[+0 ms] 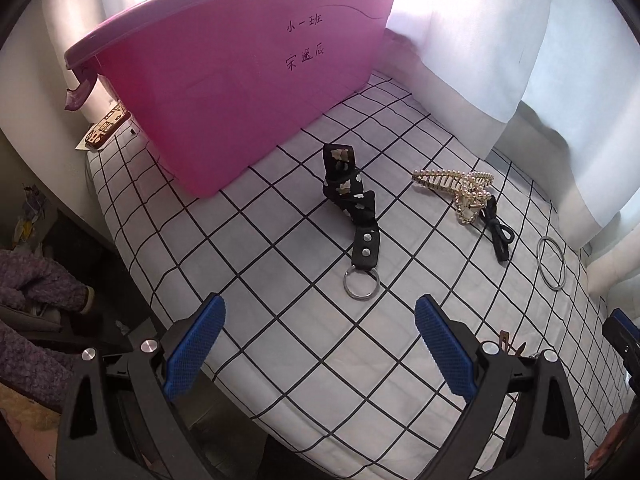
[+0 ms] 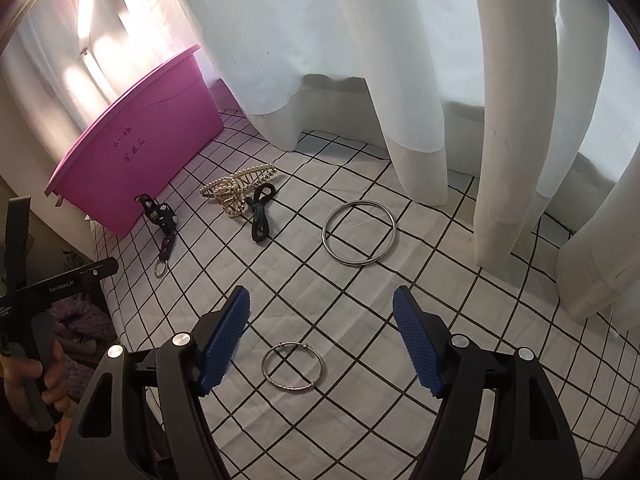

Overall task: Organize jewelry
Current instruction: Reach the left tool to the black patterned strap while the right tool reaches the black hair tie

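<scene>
While both grippers are hanging over the near edge of the checked cloth (image 2: pixel 420 240), neither is grasping anything: the left gripper (image 1: pixel 316 344) is standing spread with only bare cloth between its blue pads, and the right gripper (image 2: pixel 322 344) is likewise spread wide, its pads clear of everything. Just ahead of the right one, a small silver bangle (image 2: pixel 293 367) is lying flat between the line of its fingers, so that looks like the piece being lined up first. Ahead of the left gripper, a black strap with a key ring (image 1: pixel 352 208) is lying stretched toward the pink box (image 1: pixel 240 92). Further out, a large silver ring (image 2: pixel 359 233) is lying flat near the curtain (image 2: pixel 400 80), with a black cord (image 2: pixel 261 216) just beside a pearl hair claw (image 2: pixel 236 190) and seemingly touching it. All these pieces are sitting loose on the cloth, probably spread apart so each can be picked singly. At the back, the pink box is standing with its lid on, likely the place everything is going, though that is a guess. Its inside is hidden, its writing is too small to read surely, and a brown object behind the left gripper's finger is mostly covered.
</scene>
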The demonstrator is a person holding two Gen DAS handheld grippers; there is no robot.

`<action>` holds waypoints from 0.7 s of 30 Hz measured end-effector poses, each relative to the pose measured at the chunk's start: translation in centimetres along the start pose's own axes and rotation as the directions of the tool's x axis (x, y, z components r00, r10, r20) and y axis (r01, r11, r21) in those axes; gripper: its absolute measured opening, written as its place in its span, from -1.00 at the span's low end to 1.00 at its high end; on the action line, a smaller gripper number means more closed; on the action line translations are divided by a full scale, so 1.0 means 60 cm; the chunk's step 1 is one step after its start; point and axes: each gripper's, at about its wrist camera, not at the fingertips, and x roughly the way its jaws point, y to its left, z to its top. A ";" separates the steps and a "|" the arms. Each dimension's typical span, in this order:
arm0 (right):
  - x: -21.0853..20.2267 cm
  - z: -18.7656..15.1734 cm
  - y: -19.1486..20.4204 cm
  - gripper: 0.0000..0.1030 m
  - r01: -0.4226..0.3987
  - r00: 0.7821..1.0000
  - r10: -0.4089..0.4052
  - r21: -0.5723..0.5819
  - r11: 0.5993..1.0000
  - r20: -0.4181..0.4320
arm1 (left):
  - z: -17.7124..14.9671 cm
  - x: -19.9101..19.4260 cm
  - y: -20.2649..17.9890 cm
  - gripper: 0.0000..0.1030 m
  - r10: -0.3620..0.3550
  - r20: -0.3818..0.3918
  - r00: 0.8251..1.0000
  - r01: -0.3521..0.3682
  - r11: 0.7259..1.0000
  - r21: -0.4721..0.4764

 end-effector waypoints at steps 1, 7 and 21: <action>0.008 0.003 0.006 0.38 0.001 1.000 0.000 -0.010 1.000 0.005 | 0.003 0.007 -0.001 0.82 0.002 0.007 1.000 -0.002 1.000 0.000; 0.073 0.030 0.053 0.38 0.012 1.000 -0.011 -0.082 0.997 0.014 | 0.018 0.050 -0.006 0.82 0.029 0.027 0.999 -0.030 0.999 0.013; 0.210 0.101 0.121 0.37 0.031 0.998 -0.043 -0.228 0.973 -0.046 | 0.053 0.124 -0.028 0.83 0.043 0.038 0.998 -0.046 0.996 0.072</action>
